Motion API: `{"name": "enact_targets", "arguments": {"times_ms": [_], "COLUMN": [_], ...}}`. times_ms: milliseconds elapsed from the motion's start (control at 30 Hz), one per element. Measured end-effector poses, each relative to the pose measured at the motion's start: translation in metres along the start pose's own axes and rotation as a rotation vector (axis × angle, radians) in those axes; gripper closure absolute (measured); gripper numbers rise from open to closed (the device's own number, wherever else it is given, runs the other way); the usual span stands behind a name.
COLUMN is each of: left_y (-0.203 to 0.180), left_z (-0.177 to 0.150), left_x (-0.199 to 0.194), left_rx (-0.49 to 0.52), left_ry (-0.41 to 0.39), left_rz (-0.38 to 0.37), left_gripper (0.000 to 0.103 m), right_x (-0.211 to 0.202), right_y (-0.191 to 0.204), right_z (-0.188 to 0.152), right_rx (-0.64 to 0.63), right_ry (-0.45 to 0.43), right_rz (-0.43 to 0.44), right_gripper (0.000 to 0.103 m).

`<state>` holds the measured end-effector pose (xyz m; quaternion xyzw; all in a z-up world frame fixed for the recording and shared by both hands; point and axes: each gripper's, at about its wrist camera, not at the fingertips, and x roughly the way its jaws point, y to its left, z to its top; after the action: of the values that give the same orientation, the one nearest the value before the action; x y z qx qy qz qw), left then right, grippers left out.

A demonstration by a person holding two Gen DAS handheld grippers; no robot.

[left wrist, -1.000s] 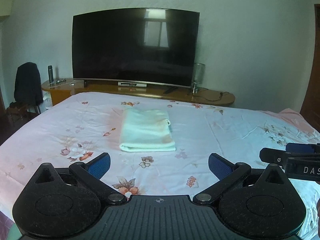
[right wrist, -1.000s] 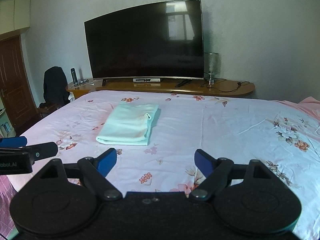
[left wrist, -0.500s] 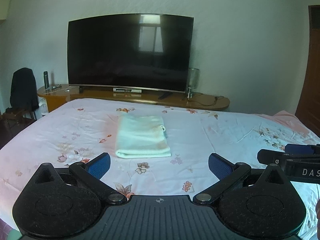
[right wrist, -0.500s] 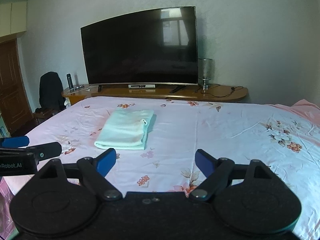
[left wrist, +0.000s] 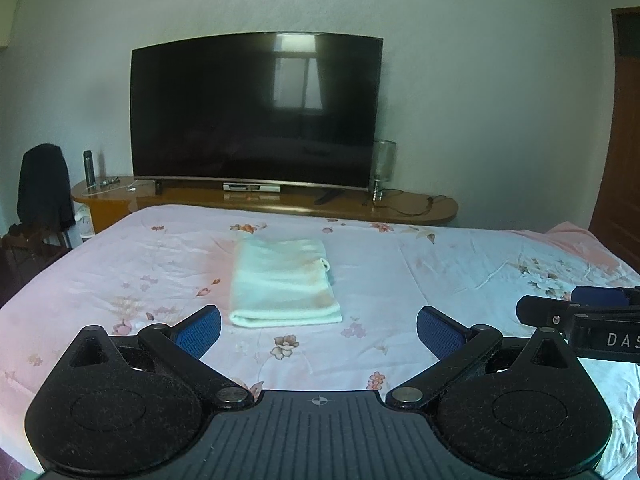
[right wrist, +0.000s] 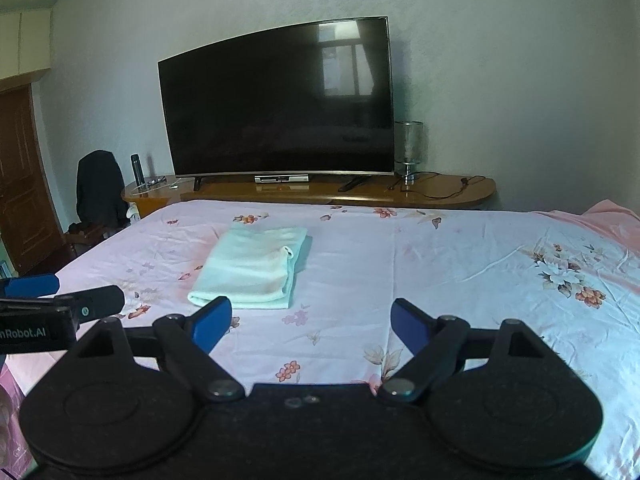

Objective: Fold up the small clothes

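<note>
Folded cloth [left wrist: 285,282] lay on the bed [left wrist: 440,280], ahead of both my grippers and apart from them. My left gripper [left wrist: 319,330] was directly behind it; my right gripper [right wrist: 311,326] sat further right, the cloth ahead to its left. Beyond the bed's far edge stood a low cabinet [left wrist: 416,210], with the television [left wrist: 256,112] on it. A chair [left wrist: 42,188] stood left of the cabinet.

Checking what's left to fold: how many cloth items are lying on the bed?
1. A pale folded cloth lies on the floral bed sheet, ahead of both open grippers and apart from them. Nothing else cloth shows on the bed, though its near edge is hidden.
</note>
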<state>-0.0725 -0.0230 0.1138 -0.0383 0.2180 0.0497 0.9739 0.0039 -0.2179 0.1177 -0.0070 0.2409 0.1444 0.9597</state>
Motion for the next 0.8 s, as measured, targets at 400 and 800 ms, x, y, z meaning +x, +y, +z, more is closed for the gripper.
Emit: {"name": "enact_targets", "arguments": {"times_ms": [400, 800], "left_y": [-0.0053, -0.0029], "left_z": [0.0039, 0.0047], "left_x": [0.0038, 0.0018], "left_rx": [0.017, 0.023], "left_ry": [-0.016, -0.027], "left_rz": [-0.001, 0.001], "left_gripper": [0.0, 0.0], "right_x": [0.0032, 0.0023], "right_y": [-0.0015, -0.0012], "right_z": [0.0042, 0.0045], "right_rx": [0.01, 0.006], "right_ry": [-0.014, -0.013], "right_rz": [-0.005, -0.006], "right_gripper": [0.017, 0.016]}}
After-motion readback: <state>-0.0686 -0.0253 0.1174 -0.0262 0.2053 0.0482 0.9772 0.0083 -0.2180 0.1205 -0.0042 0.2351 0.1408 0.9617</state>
